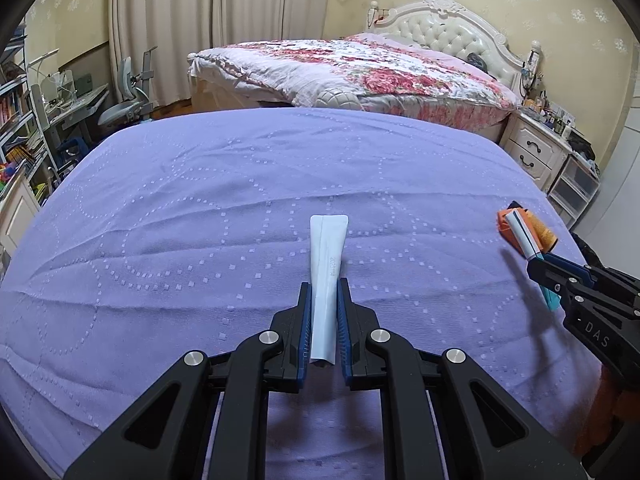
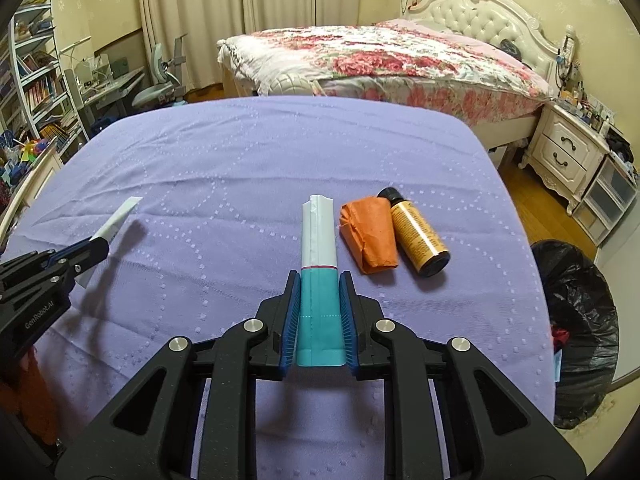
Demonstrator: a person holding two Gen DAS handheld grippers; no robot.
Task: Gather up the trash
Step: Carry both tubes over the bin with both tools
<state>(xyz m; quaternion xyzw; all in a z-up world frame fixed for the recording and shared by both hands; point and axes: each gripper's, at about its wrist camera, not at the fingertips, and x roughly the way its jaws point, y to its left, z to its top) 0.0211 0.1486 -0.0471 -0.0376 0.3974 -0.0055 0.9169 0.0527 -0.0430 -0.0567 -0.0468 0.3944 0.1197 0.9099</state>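
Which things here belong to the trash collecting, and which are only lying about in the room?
Belong to the job:
- white wrapper, clamped in the left hand-held gripper
- teal and white packet, clamped in the right hand-held gripper
- orange paper
- yellow bottle
- black bin bag

Only lying about:
- floral bed
- nightstand
- bookshelf

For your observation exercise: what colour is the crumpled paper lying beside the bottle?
Orange paper; clearest in the right wrist view.

Left claw [image 1: 324,316] clamped, right claw [image 2: 320,312] clamped

Left tool [image 1: 324,300] clamps a pale wrapper [image 1: 326,280] above purple cloth [image 1: 200,200].
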